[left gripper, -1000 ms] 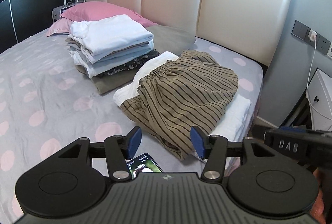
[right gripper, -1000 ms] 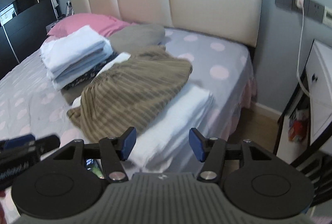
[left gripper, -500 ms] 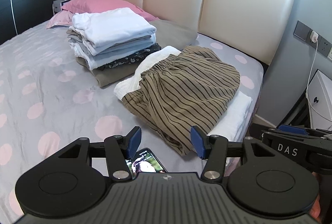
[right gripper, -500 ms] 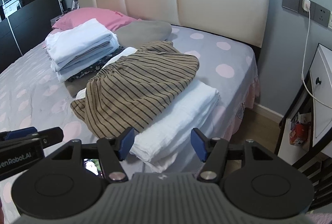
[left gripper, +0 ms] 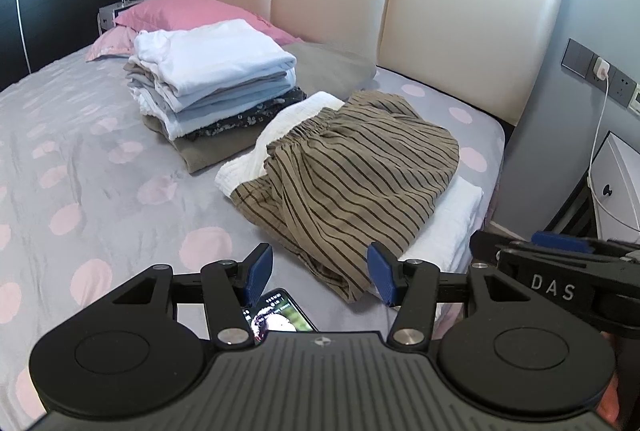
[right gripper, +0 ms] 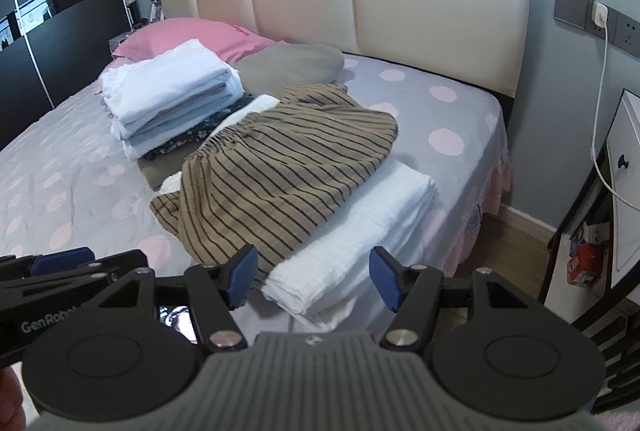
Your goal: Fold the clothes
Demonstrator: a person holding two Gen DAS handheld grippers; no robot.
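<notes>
Striped shorts (left gripper: 352, 183) half-cover white folded cloth (right gripper: 360, 231); both tools (left gripper: 320, 273) (right gripper: 312, 277) gape, empty.

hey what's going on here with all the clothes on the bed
A person is folding laundry with a handheld gripper in each hand. Both the left gripper and right gripper are open and empty, hovering before a brown striped garment lying on a folded white cloth. A finished stack of folded clothes sits beside it.
</notes>
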